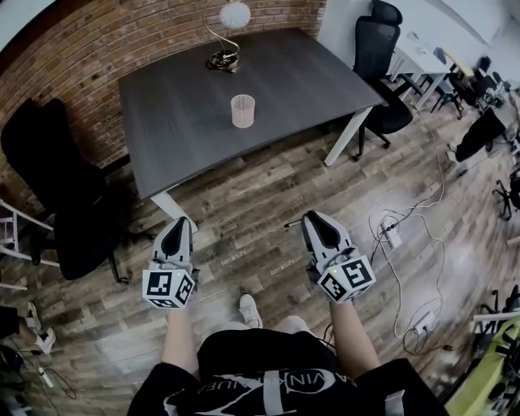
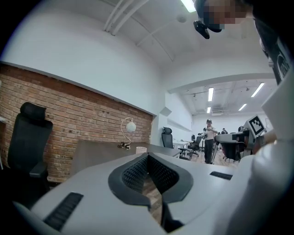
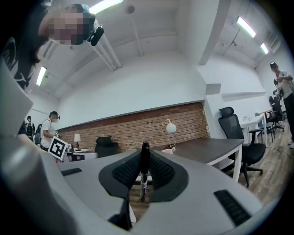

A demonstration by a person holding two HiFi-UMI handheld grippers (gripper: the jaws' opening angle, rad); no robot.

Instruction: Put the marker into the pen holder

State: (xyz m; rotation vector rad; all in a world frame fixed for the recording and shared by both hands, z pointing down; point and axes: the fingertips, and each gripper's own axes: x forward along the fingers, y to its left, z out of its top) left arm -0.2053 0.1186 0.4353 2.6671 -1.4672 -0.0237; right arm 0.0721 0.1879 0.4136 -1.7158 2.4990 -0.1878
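Note:
The pen holder [image 1: 242, 111], a pale pink mesh cup, stands upright near the middle of the dark grey table [image 1: 187, 122]; it shows small and far off in the left gripper view [image 2: 141, 149]. Both grippers hang over the wooden floor, well short of the table's front edge. My right gripper [image 1: 314, 218] is shut on a black marker [image 3: 144, 167], which stands upright between the pads with its tip poking above them. My left gripper [image 1: 178, 221] is shut with nothing between its pads [image 2: 135, 172].
A globe desk lamp [image 1: 231, 20] stands at the table's far edge by the brick wall. One black office chair [image 1: 57, 187] is left of the table, another [image 1: 382, 73] to its right. Cables and a power strip [image 1: 392, 234] lie on the floor at right. People stand in the background.

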